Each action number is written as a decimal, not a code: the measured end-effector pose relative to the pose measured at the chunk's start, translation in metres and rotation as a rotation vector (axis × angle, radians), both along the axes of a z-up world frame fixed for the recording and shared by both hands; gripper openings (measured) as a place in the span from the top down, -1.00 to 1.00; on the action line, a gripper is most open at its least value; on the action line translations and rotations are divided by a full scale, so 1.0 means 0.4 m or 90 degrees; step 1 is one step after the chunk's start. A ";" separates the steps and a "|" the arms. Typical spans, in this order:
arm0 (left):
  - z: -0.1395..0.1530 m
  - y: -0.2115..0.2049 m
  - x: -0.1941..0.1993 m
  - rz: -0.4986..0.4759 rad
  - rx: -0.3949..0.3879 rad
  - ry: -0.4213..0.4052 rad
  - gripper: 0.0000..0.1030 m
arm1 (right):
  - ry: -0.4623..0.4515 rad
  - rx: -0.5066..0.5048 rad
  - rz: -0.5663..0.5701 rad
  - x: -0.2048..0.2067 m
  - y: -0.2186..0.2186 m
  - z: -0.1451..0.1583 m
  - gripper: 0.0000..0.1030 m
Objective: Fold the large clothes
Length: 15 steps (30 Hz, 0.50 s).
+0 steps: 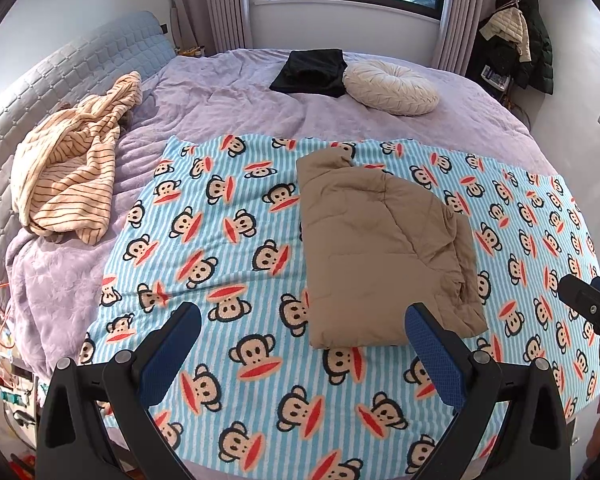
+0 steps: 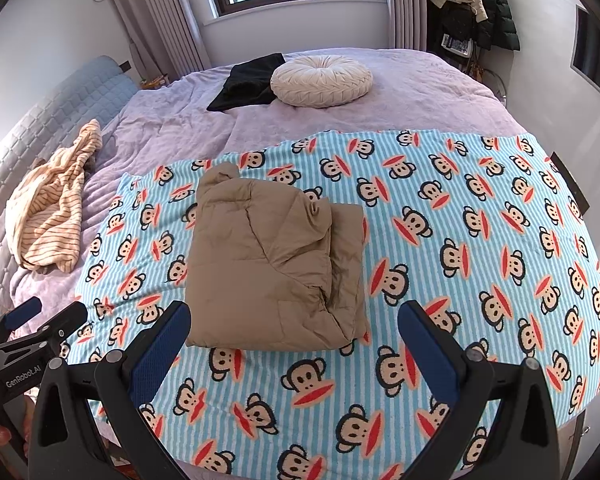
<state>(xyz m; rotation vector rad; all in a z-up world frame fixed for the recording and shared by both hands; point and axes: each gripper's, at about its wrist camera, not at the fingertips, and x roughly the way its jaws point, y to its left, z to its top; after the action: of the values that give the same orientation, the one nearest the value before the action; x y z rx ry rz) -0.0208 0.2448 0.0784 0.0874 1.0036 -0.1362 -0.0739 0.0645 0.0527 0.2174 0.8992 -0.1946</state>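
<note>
A tan padded jacket point(image 1: 384, 252) lies folded into a thick block on the blue striped monkey-print blanket point(image 1: 228, 240); it also shows in the right wrist view point(image 2: 272, 264) on the same blanket point(image 2: 460, 240). My left gripper point(image 1: 304, 320) is open and empty, held above the blanket just in front of the jacket's near edge. My right gripper point(image 2: 294, 318) is open and empty, also just in front of the jacket. The right gripper shows at the right edge of the left wrist view point(image 1: 592, 304), and the left gripper shows at the left edge of the right wrist view point(image 2: 40, 316).
A cream striped garment point(image 1: 72, 176) lies crumpled at the left by the quilted headboard point(image 1: 28, 92). A folded black garment point(image 1: 310, 72) and a round cream cushion point(image 1: 392, 86) sit at the far side of the purple bed point(image 1: 228, 100). Coats hang at the back right point(image 1: 528, 40).
</note>
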 end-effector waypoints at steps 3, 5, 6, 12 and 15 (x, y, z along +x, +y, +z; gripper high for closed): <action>0.000 -0.001 -0.001 0.001 -0.001 0.000 -0.98 | 0.000 0.000 0.000 0.000 -0.001 0.000 -1.00; -0.002 -0.001 -0.003 0.001 -0.001 0.000 -0.98 | 0.000 0.000 0.000 -0.001 0.000 0.000 -1.00; 0.000 -0.001 -0.002 0.000 -0.001 -0.001 -0.98 | 0.001 0.000 0.000 -0.002 0.002 0.002 -1.00; 0.002 -0.002 -0.001 0.001 -0.001 0.000 -0.98 | 0.000 0.000 0.000 -0.003 0.003 0.003 -1.00; 0.002 -0.003 -0.001 0.001 -0.001 -0.001 -0.98 | 0.000 0.000 -0.001 -0.004 0.005 0.002 -1.00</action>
<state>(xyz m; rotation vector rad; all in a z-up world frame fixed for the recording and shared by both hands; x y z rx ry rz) -0.0210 0.2438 0.0792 0.0858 1.0026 -0.1354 -0.0755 0.0666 0.0536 0.2182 0.8994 -0.1963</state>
